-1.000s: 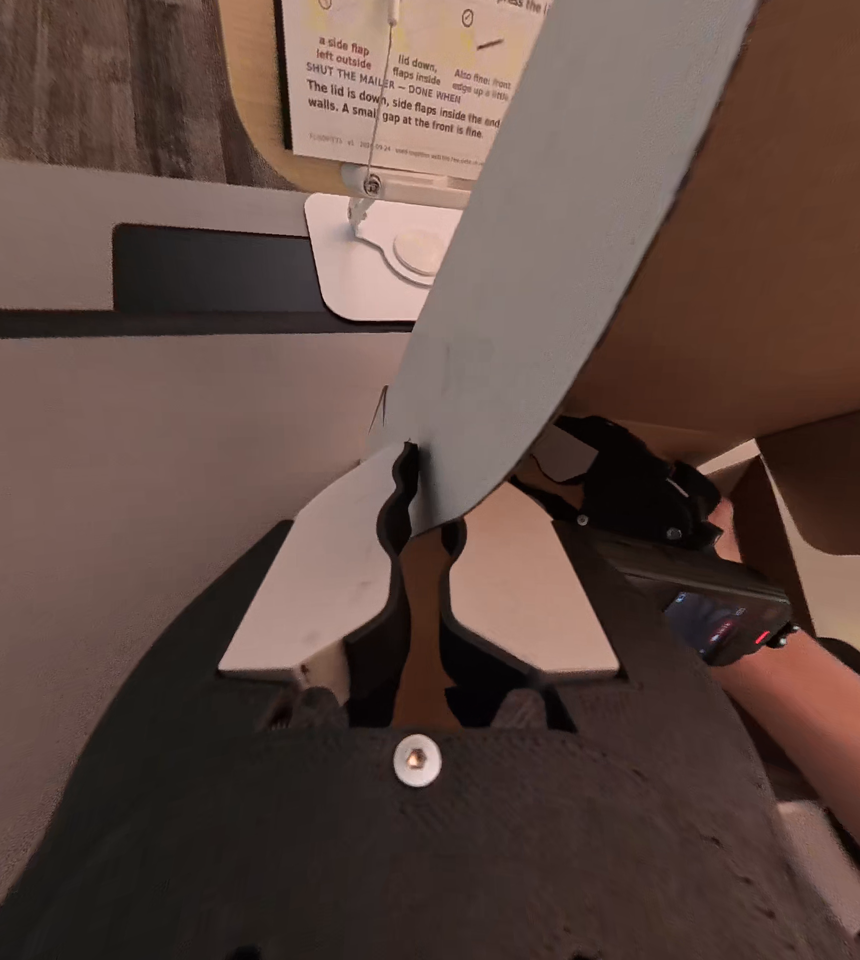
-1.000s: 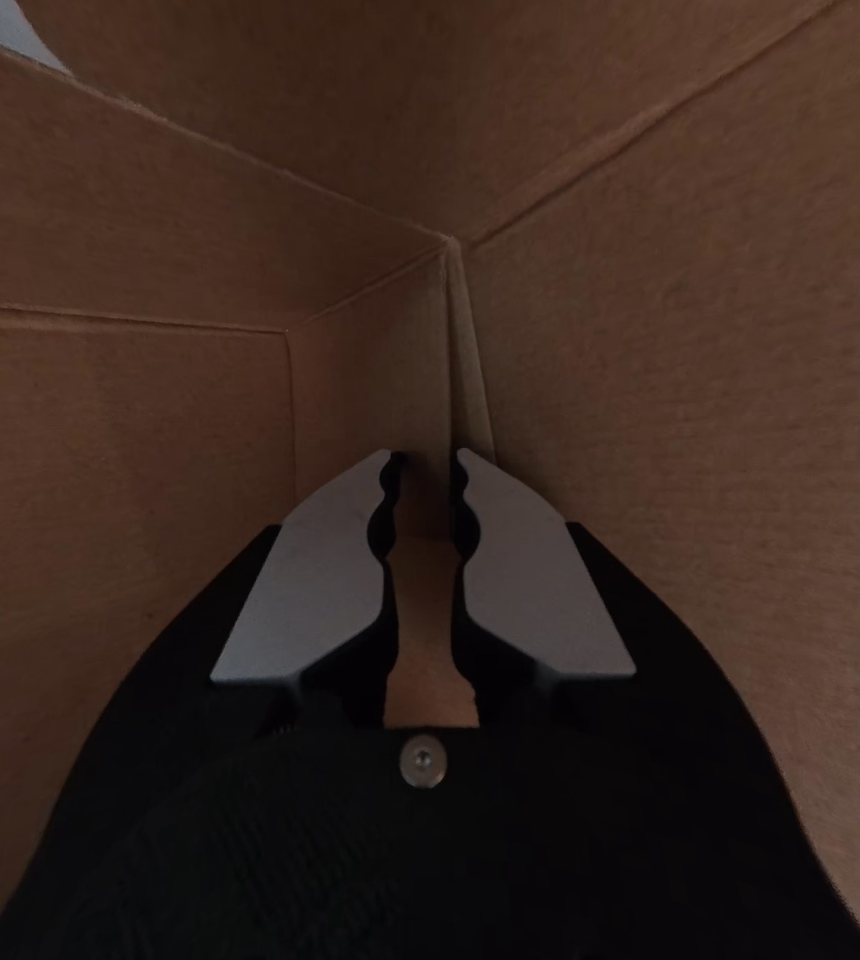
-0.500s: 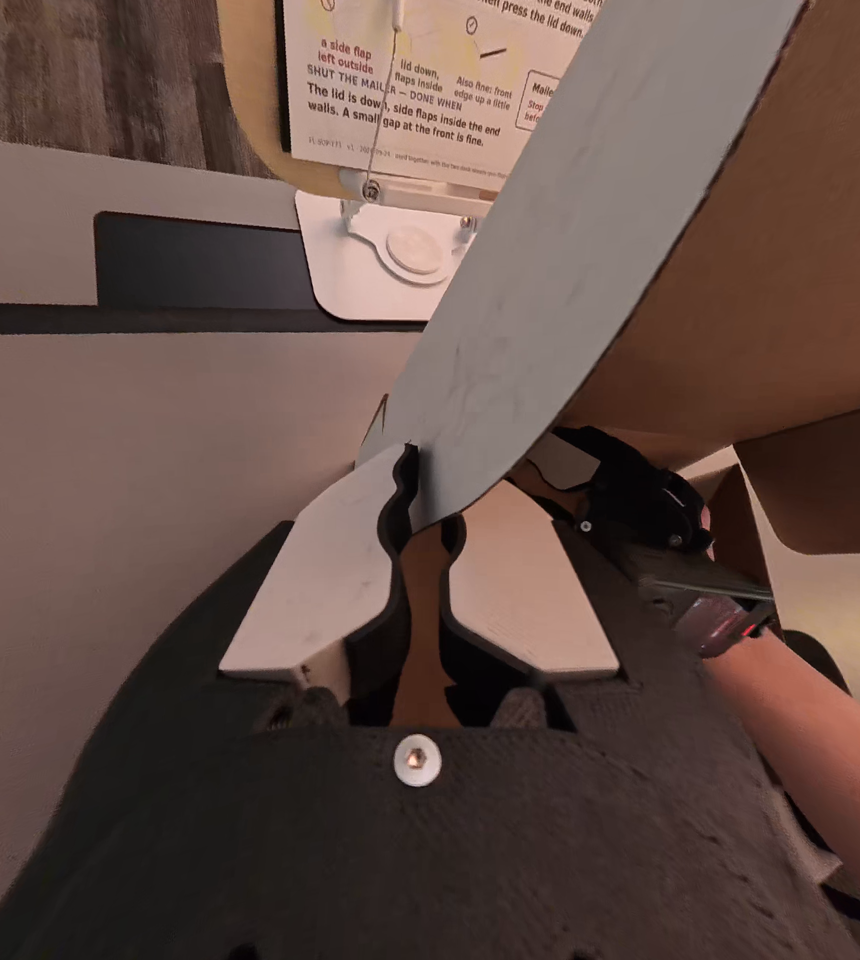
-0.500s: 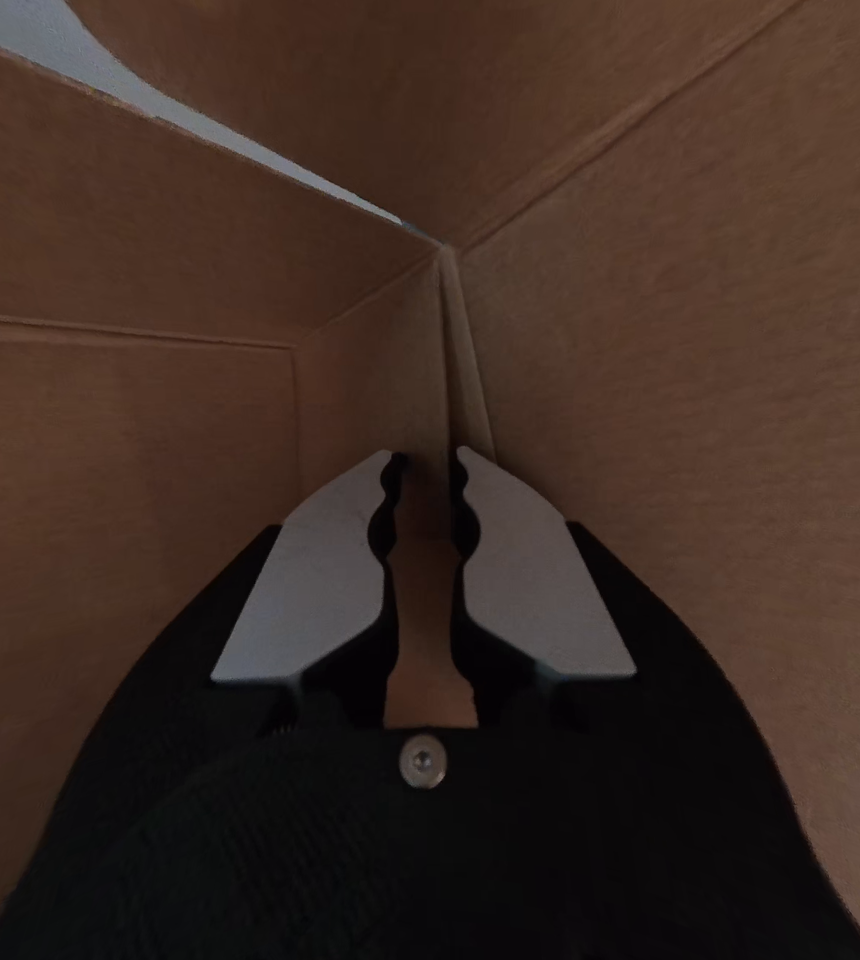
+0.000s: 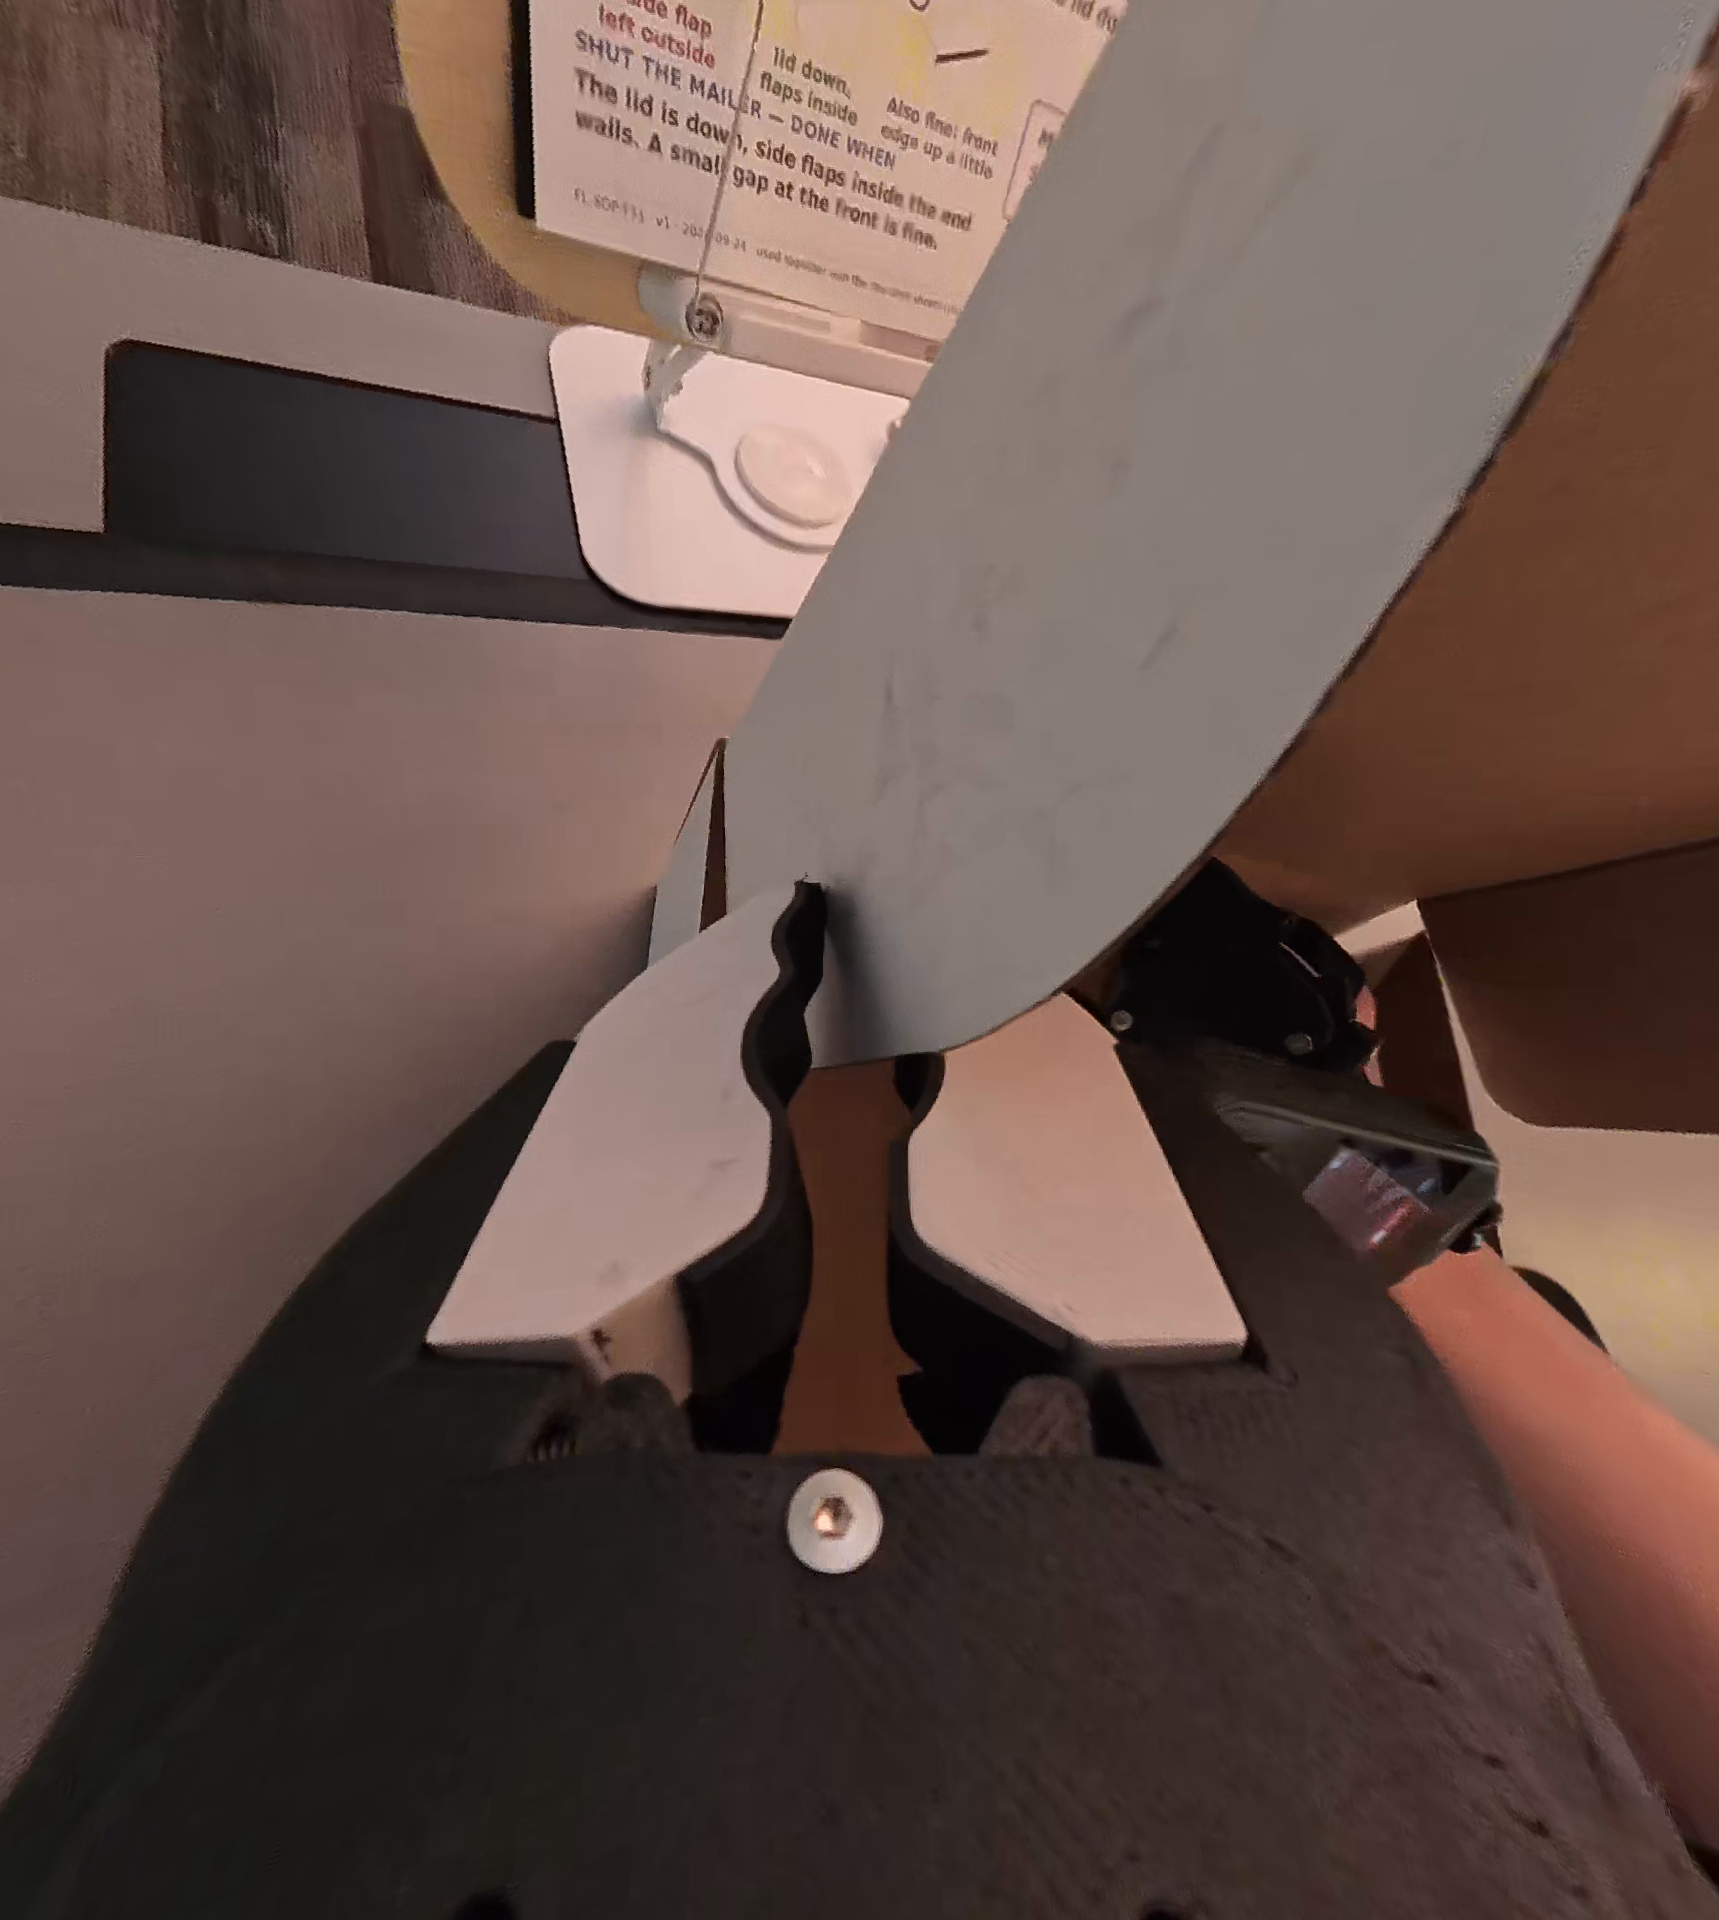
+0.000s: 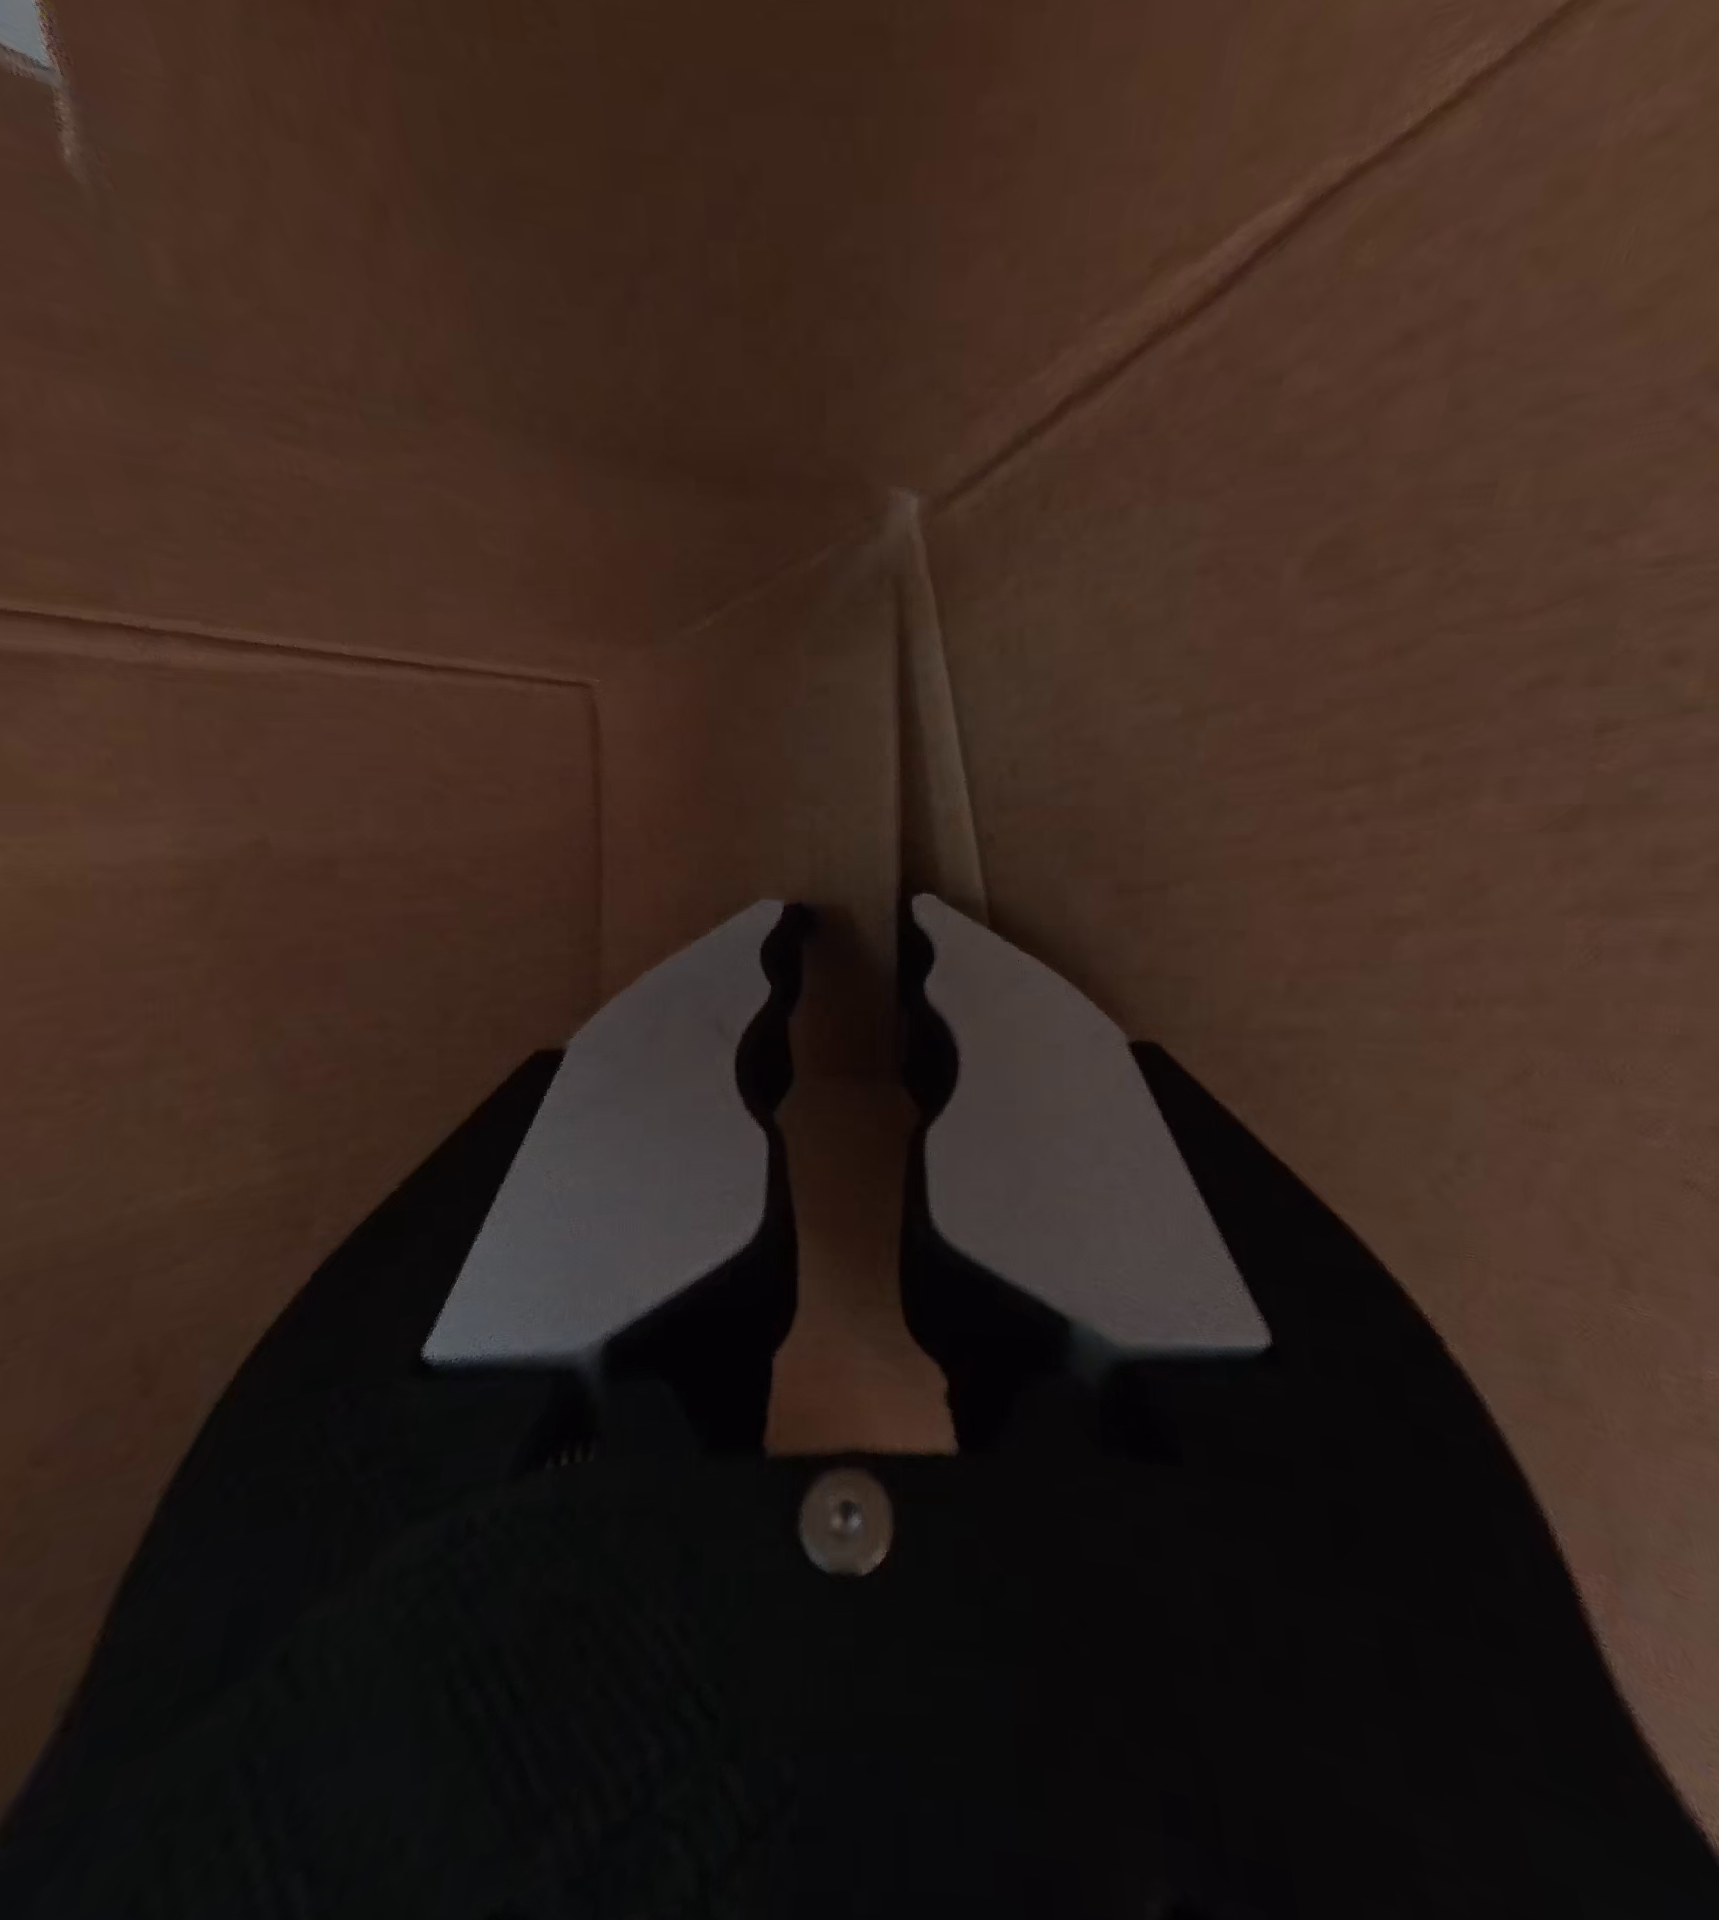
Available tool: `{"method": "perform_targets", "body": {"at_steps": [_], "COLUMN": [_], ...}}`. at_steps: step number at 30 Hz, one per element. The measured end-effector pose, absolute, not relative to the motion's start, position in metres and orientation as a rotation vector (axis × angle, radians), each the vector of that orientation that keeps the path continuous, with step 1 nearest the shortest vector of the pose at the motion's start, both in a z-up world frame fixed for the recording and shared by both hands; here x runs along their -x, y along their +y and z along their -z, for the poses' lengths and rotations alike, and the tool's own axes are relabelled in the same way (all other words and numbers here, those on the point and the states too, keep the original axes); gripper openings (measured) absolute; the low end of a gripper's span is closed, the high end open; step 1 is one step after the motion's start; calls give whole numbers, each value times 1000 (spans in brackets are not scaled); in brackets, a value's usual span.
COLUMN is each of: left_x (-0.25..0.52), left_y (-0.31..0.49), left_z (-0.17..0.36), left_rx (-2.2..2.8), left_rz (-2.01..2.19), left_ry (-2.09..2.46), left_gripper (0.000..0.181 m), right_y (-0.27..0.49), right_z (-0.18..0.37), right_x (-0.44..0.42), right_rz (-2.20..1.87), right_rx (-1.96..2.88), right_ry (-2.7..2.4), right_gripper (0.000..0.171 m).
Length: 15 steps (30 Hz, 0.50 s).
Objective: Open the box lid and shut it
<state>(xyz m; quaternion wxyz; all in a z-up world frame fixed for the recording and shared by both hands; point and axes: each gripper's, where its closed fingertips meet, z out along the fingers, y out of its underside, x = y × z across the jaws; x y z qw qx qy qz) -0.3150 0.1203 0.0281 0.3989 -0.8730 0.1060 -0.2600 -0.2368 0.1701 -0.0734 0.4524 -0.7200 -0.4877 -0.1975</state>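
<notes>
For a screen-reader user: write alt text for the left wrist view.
The left gripper is shut on the grey side flap of a raised cardboard box lid. The right gripper reaches under the lid, held by a person's arm. Behind stands an instruction card on a white base.

right fingertip of left gripper (image 5: 860,1023): hidden behind the rounded grey flap (image 5: 1094,582), so the grip on it cannot be confirmed.
lid (image 5: 1520,540): top and right cut off by the picture's edge.
right gripper (image 5: 1239,987): seen from the left wrist view only as a dark body under the lid; its fingers are hidden.
forearm (image 5: 1603,1507): runs off the right edge; the hand is hidden.
printed sheet (image 5: 782,135): top cut off, right part hidden by the flap.
box interior (image 6: 1354,831): dim in the right wrist view; the upper left corner is blurred.
white base (image 5: 720,488): right part hidden.
</notes>
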Motion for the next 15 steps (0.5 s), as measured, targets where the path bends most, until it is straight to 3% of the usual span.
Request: {"method": "perform_targets", "body": {"at_steps": [1, 9, 15], "left_x": [317, 327, 327], "left_y": [119, 107, 99], "left_z": [-26, -14, -9], "left_rx": [2191, 2087, 2074], "left_rz": [659, 633, 594], "left_ry": [256, 276, 319], "left_gripper": [11, 6, 5], "right_y": [170, 147, 54], "right_z": [73, 62, 6], "right_x": [236, 231, 249], "right_rz": [494, 588, 423], "right_rx": [1779, 1816, 1676], "right_ry": [-1211, -1269, -1208], "right_gripper": [18, 20, 29]}}
